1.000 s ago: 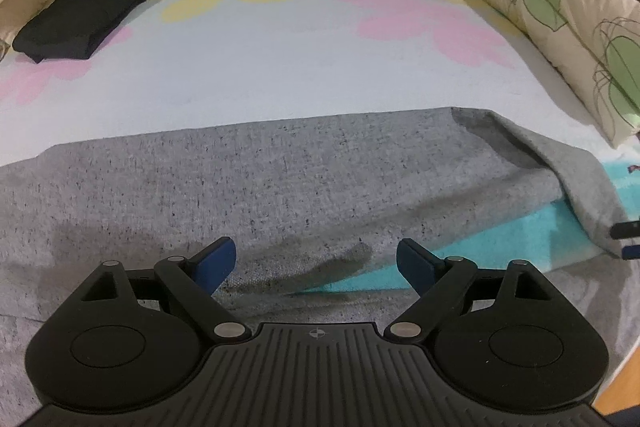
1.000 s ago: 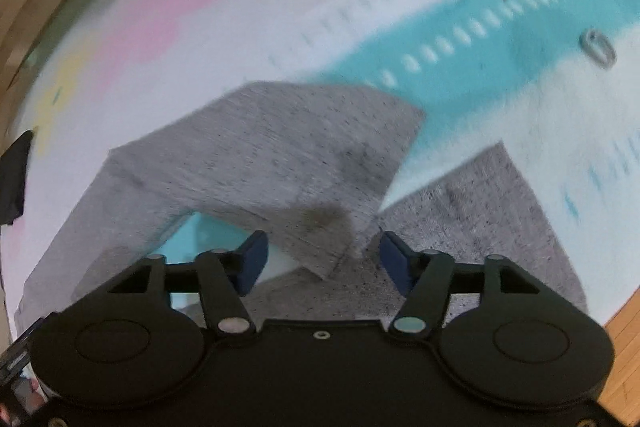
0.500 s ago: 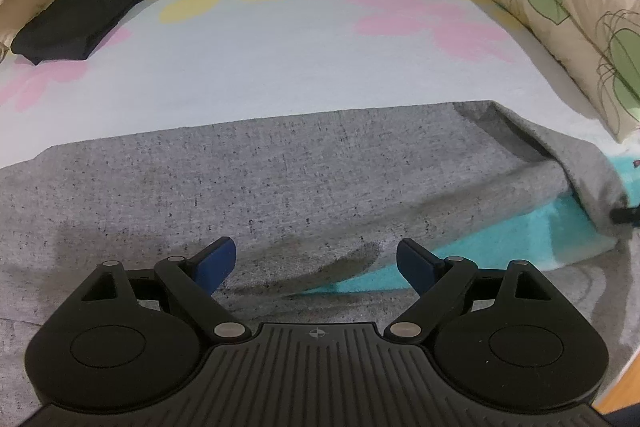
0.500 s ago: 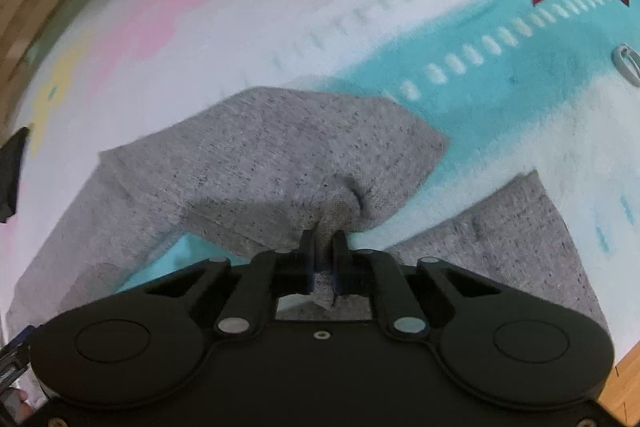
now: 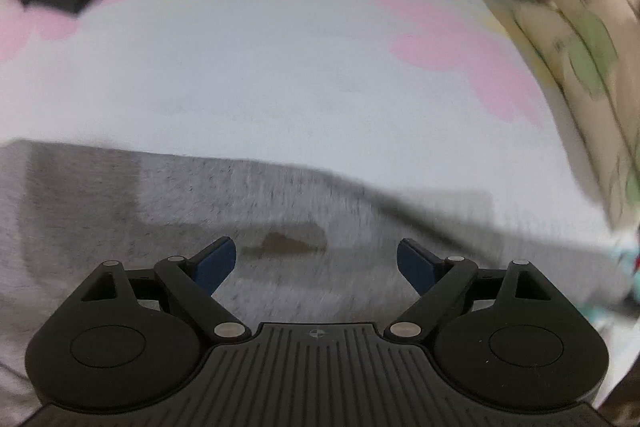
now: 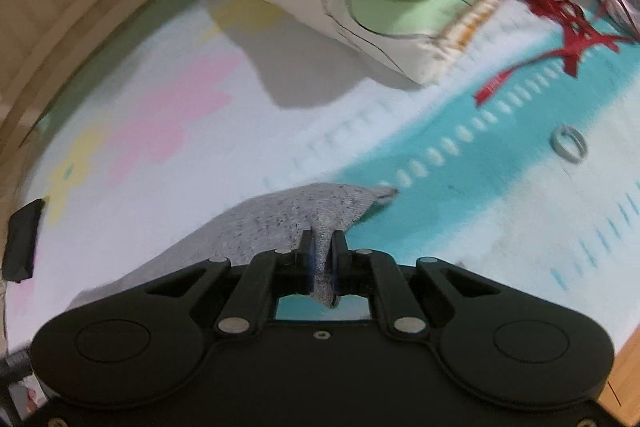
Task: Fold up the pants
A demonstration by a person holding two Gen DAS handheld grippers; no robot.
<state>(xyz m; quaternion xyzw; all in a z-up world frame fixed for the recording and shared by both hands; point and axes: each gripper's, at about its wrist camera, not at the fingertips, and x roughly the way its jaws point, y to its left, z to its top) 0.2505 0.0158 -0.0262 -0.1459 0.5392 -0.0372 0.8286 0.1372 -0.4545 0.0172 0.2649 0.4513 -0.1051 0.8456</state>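
My right gripper (image 6: 323,259) had just closed on a pinch of the grey pants (image 6: 288,223) lying on the bed (image 6: 168,163), my left gripper (image 5: 316,263) hung wide open above them, so folding had barely begun.

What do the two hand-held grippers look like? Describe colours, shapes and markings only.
The left hand-held gripper has a matte black ribbed body, two round black discs, angled link arms with silver pivot pins, a small crosshair mark at centre, and dark blue finger pads. The right hand-held gripper shares the black discs, links and silver pins, with blue-edged pads and a smooth body. No cables or sleeves show.
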